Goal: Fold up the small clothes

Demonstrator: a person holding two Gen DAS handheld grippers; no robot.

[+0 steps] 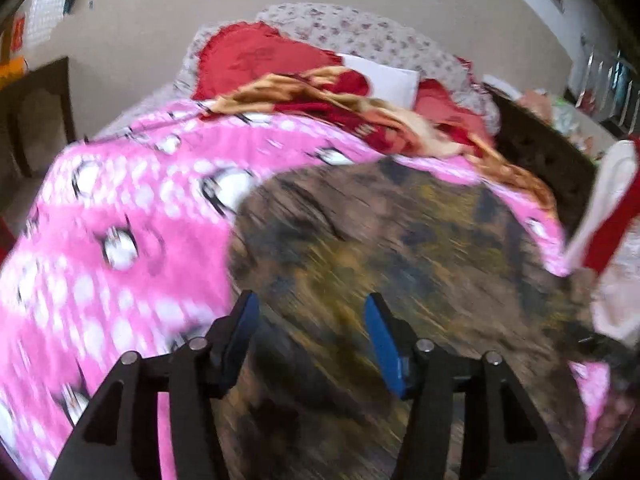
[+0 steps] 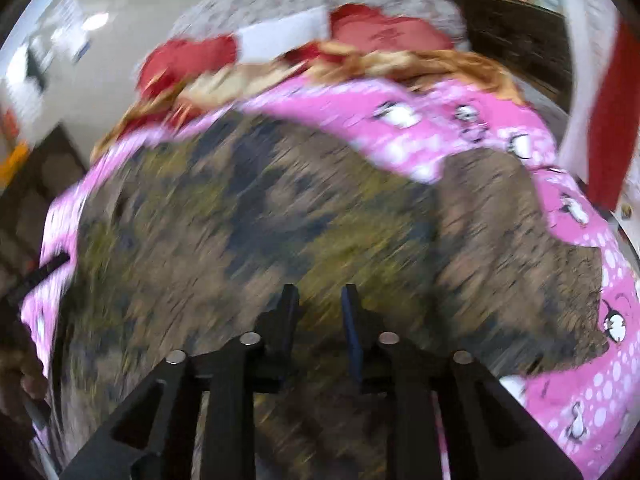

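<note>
- Both views are smeared with motion blur, so fine detail is lost.
- The garment (image 1: pixel 360 248), a brown, olive and dark patterned cloth, lies spread on the pink bedspread (image 1: pixel 120 208), which is printed with white dots and cartoon faces.
- Left gripper (image 1: pixel 310 308) hangs over the garment's near left part, jaws spread wide, blue pads showing, nothing between them; the left finger sits right at the garment's edge against the pink.
- Right gripper (image 2: pixel 320 296) hangs over the middle of the garment (image 2: pixel 280 220), jaws a narrow gap apart; no cloth shows between the tips, though the blur makes contact hard to judge.
- From the right view, the bedspread (image 2: pixel 440 128) rims the garment on its far and right sides.
- Beyond the garment, a red and gold blanket (image 1: pixel 360 112) lies bunched, with a red pillow (image 1: pixel 248 60) and floral pillows (image 1: pixel 360 32) behind it.
- A red and white cloth (image 1: pixel 608 208) shows at the right edge.
</note>
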